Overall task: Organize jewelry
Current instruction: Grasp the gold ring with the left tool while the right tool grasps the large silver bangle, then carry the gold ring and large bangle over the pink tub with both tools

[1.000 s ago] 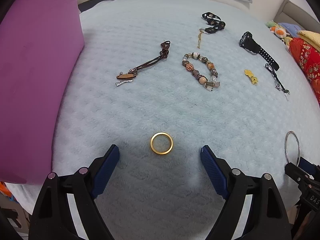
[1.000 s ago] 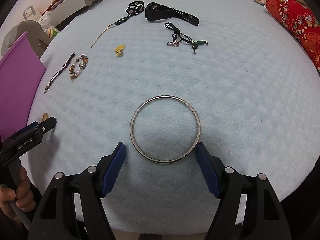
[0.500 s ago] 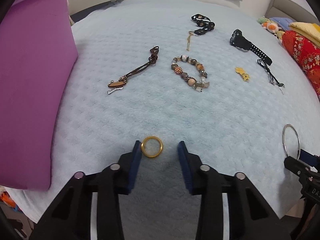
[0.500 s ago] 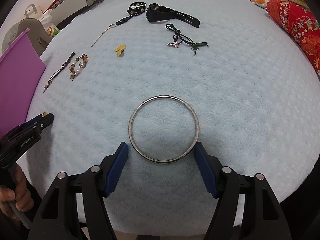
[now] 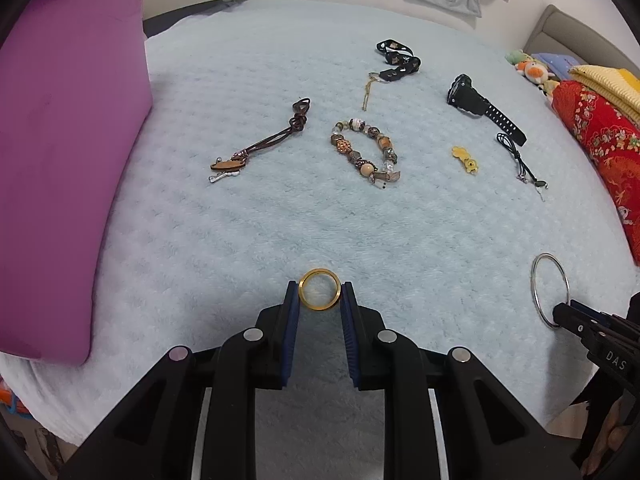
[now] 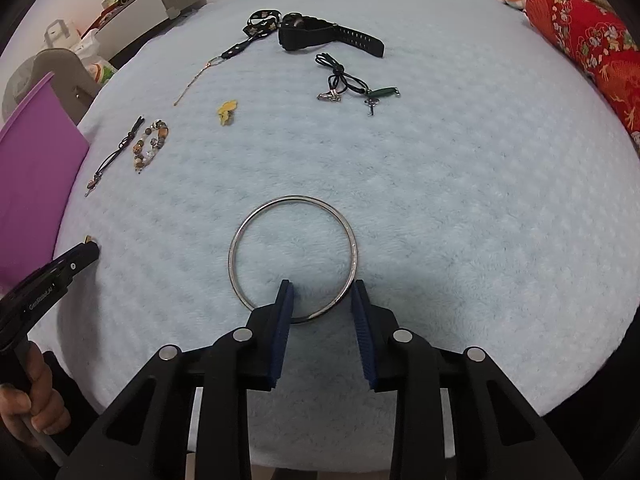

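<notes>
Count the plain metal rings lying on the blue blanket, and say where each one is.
2. The small gold ring sits between the left tool's pads at the near edge. The large silver ring lies to its right, its near rim at the right tool.

The left gripper (image 5: 320, 295) points steeply down near the front edge of the bed, its blue pads (image 5: 293, 304) pressed against either side of the gold ring (image 5: 320, 295); its jaws have just been closing. The right gripper (image 6: 322, 294) also tilts steeply down near the front edge, jaws just closing, its left pad inside the silver bangle (image 6: 292, 258) and its right pad at the rim. A hand (image 6: 30, 404) grasps the left gripper's handle.
</notes>
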